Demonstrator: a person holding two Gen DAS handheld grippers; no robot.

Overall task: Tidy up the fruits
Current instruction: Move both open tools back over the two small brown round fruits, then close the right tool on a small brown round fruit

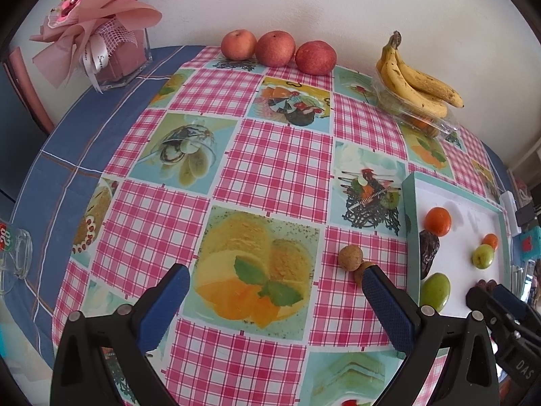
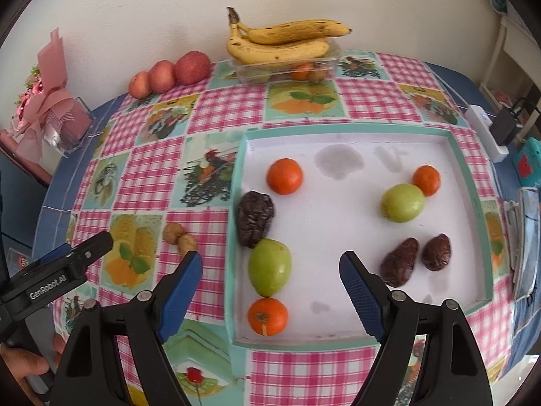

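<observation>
My left gripper (image 1: 275, 272) hangs open over the checked tablecloth with nothing between its fingers. Two small brown round fruits (image 1: 351, 257) lie touching just beyond its right fingertip (image 1: 372, 272), beside the teal-rimmed white tray (image 1: 410, 209). My right gripper (image 2: 271, 257) is open low over the tray's (image 2: 338, 237) near left part, above a green fruit (image 2: 269, 267) and an orange (image 2: 267, 316). The tray also holds two more oranges (image 2: 284, 176), another green fruit (image 2: 402, 202) and three dark wrinkled fruits (image 2: 255, 218).
Three red apples (image 1: 274, 48) line the wall. Bananas (image 1: 416, 84) rest on a clear plastic box holding more fruit. A pink bouquet (image 1: 98, 27) stands far left, a glass (image 1: 15, 253) at the left edge. A white power strip (image 2: 483, 128) lies right of the tray.
</observation>
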